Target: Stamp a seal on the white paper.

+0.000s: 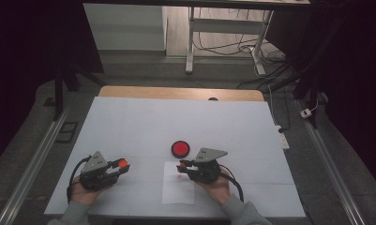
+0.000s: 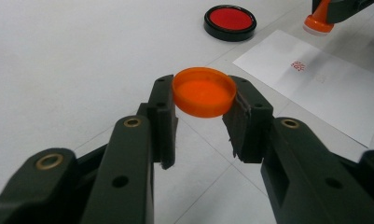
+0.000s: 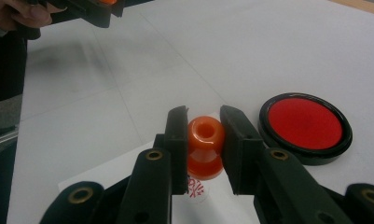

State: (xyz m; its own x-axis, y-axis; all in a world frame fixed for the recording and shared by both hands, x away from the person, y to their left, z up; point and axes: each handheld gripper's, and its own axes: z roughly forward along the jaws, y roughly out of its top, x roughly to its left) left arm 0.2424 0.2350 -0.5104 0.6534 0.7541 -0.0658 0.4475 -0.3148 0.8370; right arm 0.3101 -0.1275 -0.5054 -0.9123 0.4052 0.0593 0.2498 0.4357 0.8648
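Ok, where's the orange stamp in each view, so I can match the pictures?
High view: the orange stamp is at lower centre, in the right tool, over the paper sheet.
Left gripper view: top right corner, above the sheet.
Right gripper view: centre, between the black jaws.
Shared landmark: the red ink pad.

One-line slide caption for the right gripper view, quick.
Right gripper clamps an orange plastic stamp over white paper bearing a red imprint, beside a round black-rimmed red ink pad.
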